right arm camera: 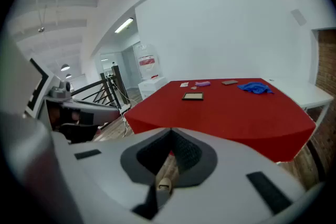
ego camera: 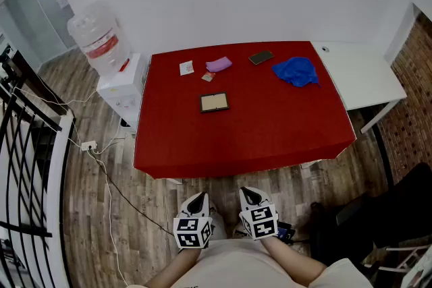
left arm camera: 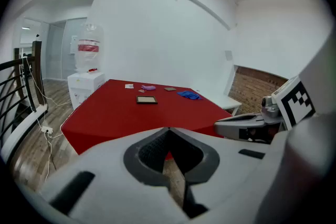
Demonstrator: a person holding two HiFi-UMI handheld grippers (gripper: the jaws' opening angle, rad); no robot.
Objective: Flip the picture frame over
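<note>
Hanging side by side short of the red table [ego camera: 256,125], the left gripper [ego camera: 197,199] and right gripper [ego camera: 248,194] have jaws closed and empty, while the picture frame [ego camera: 214,102] lies flat on it at their twelve o'clock.

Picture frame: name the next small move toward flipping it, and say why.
Probably carry the left gripper forward over the near edge of the table toward the picture frame, opening its fingers on the way. It and the right gripper hang shut and empty short of the table, and the frame lies flat, untouched, left of the table's middle.
</note>
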